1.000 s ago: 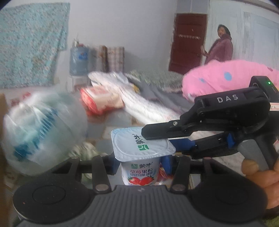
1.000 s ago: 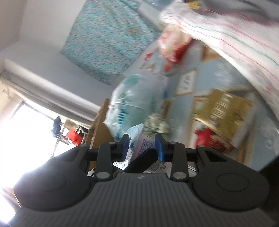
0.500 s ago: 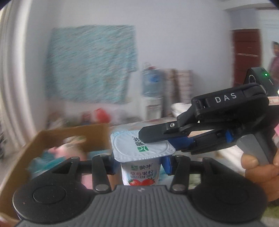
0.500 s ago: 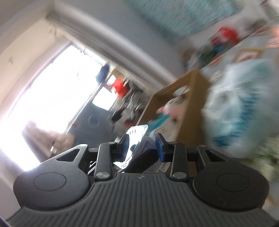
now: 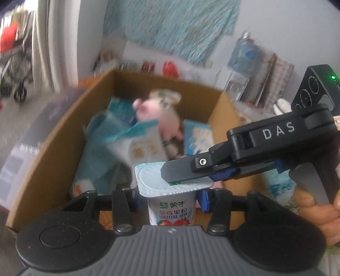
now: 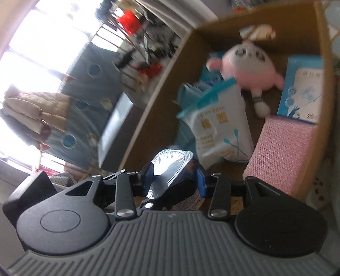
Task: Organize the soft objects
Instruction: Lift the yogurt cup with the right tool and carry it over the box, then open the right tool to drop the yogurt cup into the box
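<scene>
A strawberry yogurt cup [image 5: 172, 210] with a foil lid [image 6: 170, 163] stands upright in my left gripper [image 5: 170, 199], which is shut on its sides. My right gripper [image 5: 187, 180] reaches in from the right, one finger lying over the lid and the other under its rim. In the right wrist view its jaws [image 6: 174, 180] are opening, with the lid between them and a small gap at the right pad. Just beyond is an open cardboard box [image 5: 53, 152] holding a pink-and-white plush toy [image 5: 165, 114], a cotton swab pack [image 6: 221, 131], a pink sponge [image 6: 280, 148] and blue-and-white packets [image 6: 301, 85].
A hand [image 5: 314, 212] grips the right gripper's handle. A teal floral cloth [image 5: 174, 27] hangs on the wall behind the box. Bright windows and a clothes rack [image 6: 127, 19] lie to the left, and more bags and a water jug [image 5: 244, 53] sit to the right.
Both grippers have swung left with the yogurt cup, from the bed and its bags to just over the cardboard box. The right gripper's jaws have widened around the lid.
</scene>
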Tool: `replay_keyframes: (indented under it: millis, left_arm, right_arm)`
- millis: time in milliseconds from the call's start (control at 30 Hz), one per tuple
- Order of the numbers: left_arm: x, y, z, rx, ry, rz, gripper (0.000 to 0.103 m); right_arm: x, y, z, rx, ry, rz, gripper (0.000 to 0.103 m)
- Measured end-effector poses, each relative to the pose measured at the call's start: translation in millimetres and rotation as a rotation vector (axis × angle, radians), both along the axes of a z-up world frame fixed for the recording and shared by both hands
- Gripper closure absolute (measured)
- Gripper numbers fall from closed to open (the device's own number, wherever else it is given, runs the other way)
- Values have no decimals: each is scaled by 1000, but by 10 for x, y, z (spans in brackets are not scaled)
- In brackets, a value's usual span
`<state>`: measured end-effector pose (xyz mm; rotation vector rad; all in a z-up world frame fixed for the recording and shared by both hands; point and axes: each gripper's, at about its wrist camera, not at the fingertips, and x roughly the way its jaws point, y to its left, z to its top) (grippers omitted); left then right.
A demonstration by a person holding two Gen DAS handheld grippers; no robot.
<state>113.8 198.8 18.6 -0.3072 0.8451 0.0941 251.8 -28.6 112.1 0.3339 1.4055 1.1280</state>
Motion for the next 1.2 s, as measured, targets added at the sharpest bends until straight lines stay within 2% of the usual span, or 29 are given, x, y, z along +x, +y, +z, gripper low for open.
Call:
replay_keyframes:
  millis: [133,233,367,533,633,800,933,1033,1200]
  left_arm:
    - [79,88,-192,-11,86,7,54]
    - [84,129,-280,-11,122,4,54]
    - [133,216,-343,-64,154,16,53]
    - [148,242,-388,-106,191,7,40]
    - [125,277,-387,-131,196,29,28]
    - [77,304,-305,-116,166,46,23]
    - [17,300,-207,-107,140,51,23]
    - [-82,281,-90,-95,102,57,21]
    - [-334,149,186,-44,0,57,20]
  right_arm:
    - [100,312,-271,-79,32,37,62]
    - [107,413,-352,-115,30,54,62]
    - [104,472,-418,-135,31,64,62]
    - [81,514,-445,-141,13,66,62]
    - [72,516,-474,-144,26,74,62]
    - [68,512,-488,-139,23,70,62]
    - [109,480,-434,-125,9,45,60]
    - [144,367,-338,-77,3,21,55]
    - [183,-29,-49,66,14,-31,46]
